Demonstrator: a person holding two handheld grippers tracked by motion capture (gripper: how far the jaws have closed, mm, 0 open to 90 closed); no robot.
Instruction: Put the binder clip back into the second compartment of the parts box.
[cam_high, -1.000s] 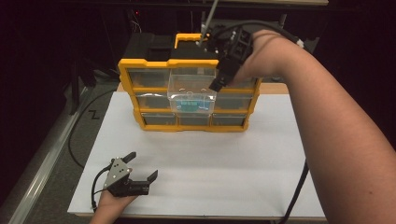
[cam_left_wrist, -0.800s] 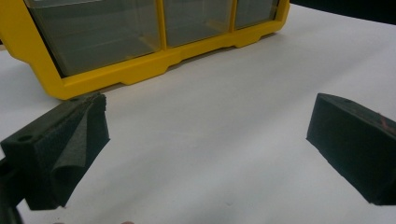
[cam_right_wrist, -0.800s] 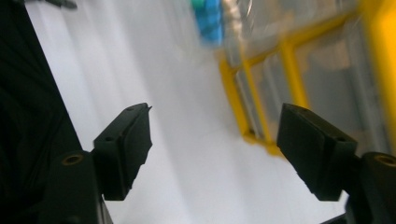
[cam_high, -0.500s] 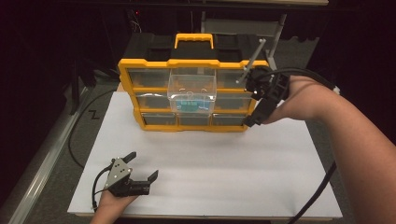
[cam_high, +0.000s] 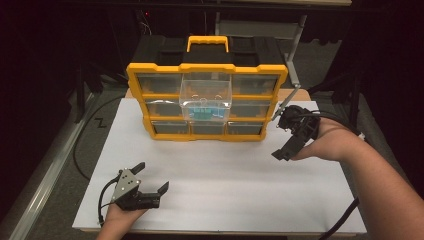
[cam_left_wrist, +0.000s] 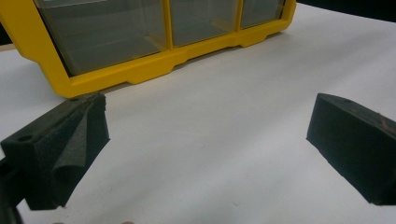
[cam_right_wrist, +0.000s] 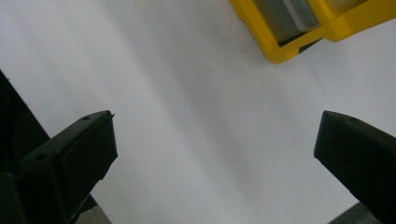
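A yellow parts organizer (cam_high: 207, 70) with clear drawers stands upright at the back of the white board (cam_high: 225, 195). Its middle drawer (cam_high: 206, 92) is pulled out, and a small teal thing (cam_high: 202, 111) lies inside. My right gripper (cam_high: 280, 139) hangs low over the board just right of the organizer's lower corner (cam_right_wrist: 285, 51). Its jaws have just been opening and stand wide, with nothing between them (cam_right_wrist: 217, 126). My left gripper (cam_high: 152, 176) rests near the front left, open and empty (cam_left_wrist: 210, 121), and faces the organizer's bottom row (cam_left_wrist: 140, 70).
A grey metal rod (cam_high: 295, 65) leans behind the organizer's right side. Black cables trail off the board at left (cam_high: 80, 150) and at front right (cam_high: 345, 220). The surroundings beyond the board are dark.
My right hand came away from the pulled-out drawer and dropped down and rightward to the board beside the organizer, with its jaws spreading wider. The left gripper stayed put.
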